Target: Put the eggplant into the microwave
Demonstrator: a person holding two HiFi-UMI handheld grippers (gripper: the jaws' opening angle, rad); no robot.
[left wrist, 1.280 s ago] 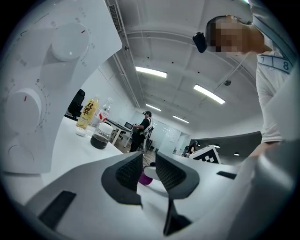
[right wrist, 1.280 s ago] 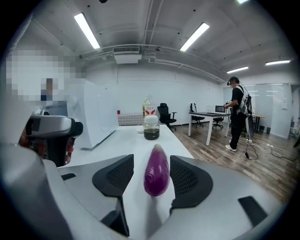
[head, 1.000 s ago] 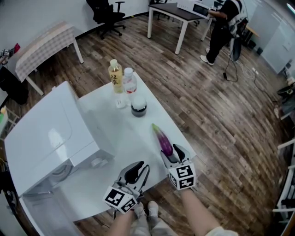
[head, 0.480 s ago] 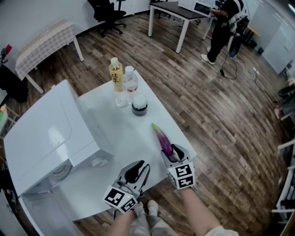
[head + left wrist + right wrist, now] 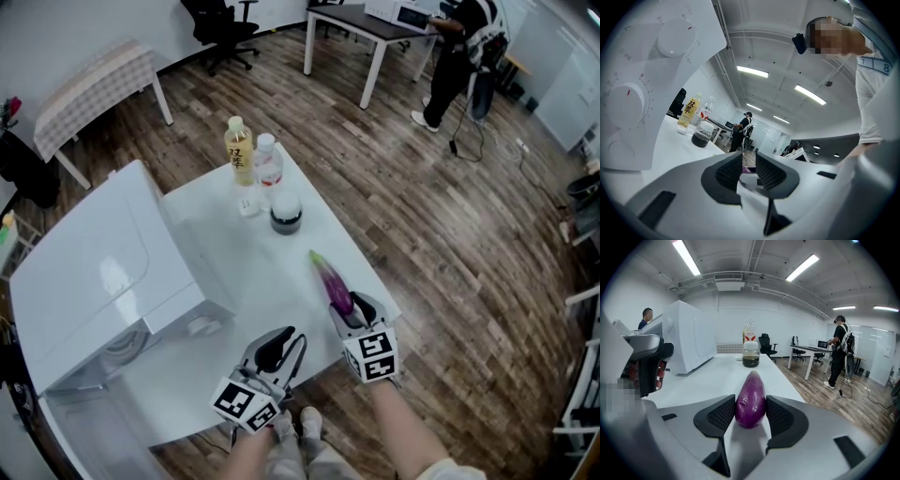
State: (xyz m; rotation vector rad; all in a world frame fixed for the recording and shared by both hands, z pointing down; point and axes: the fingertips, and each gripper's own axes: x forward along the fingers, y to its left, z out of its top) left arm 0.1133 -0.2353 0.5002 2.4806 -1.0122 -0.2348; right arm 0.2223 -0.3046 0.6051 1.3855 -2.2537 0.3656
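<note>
A purple eggplant [image 5: 330, 281] with a green tip lies on the white table [image 5: 246, 265], near its right edge. My right gripper [image 5: 350, 310] has just been closing on the eggplant's near end, and in the right gripper view both pads [image 5: 723, 414] press against the eggplant [image 5: 751, 399]. To the left, my left gripper [image 5: 281, 343] rests by the table's front edge, shut with nothing between its jaws [image 5: 749, 171]. The white microwave [image 5: 94, 272] fills the table's left side. Its dial panel [image 5: 642, 84] is close on the left in the left gripper view.
At the table's far end stand a yellow-label bottle [image 5: 237, 150], a clear bottle [image 5: 267, 165] and a jar of dark liquid [image 5: 285, 214], with a small white item [image 5: 247, 206] beside them. The table's right edge drops to wooden floor. A person [image 5: 459, 47] stands far back.
The eggplant and both grippers stay where they were; only the head view has shifted slightly.
</note>
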